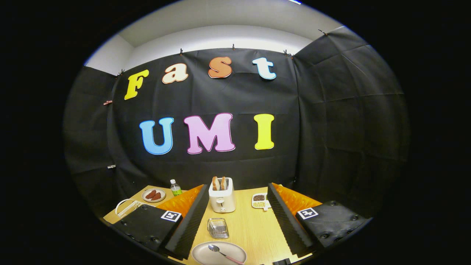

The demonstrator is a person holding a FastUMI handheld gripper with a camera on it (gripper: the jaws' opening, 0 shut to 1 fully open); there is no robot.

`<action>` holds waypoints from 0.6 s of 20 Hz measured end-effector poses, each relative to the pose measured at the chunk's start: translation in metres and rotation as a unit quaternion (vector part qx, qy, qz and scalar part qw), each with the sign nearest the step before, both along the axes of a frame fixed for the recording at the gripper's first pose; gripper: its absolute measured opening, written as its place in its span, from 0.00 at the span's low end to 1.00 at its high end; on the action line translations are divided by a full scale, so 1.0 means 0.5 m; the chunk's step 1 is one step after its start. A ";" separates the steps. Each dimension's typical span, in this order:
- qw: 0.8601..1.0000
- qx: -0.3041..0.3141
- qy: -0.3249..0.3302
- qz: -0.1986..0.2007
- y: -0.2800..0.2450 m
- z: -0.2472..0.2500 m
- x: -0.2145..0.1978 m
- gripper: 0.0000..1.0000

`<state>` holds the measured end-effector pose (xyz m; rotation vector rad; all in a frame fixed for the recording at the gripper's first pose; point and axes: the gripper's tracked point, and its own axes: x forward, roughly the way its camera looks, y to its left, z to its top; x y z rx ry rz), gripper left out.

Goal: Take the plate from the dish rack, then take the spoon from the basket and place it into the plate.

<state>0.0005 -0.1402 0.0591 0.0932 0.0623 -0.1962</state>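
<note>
Item: gripper (235,224), jaws wide apart, holding nothing, raised above bench (257,224).
Item: plate (219,253), flat on bench between jaws, nearest end.
Item: spoon (220,251), lying in plate, bowl toward toaster, handle trailing toward near rim.
Item: basket (218,228), wire, just beyond plate, looks emptied.
Item: toaster (222,195), two slices up, farther back.
Item: dish rack (126,207), far left.
Judgement: placement looks done. Best practice now: keep jaws spread, lift straight away, avoid clipping plate rim or spoon handle.

Wooden table (254,228) carries: plate (206,254) holding spoon (220,252), nearest, between the spread fingers; wire basket (218,228) just beyond; toaster (222,198) behind; divided dish (259,201) beside toaster; bottle (175,187), small plate (153,195), dish rack (125,208) off left.
</note>
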 end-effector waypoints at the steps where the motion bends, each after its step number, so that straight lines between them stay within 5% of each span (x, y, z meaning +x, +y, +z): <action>1: 1.000 0.007 0.001 0.002 0.000 -0.005 0.004 0.98; 12: 0.999 0.031 0.013 0.030 -0.034 -0.031 0.033 0.98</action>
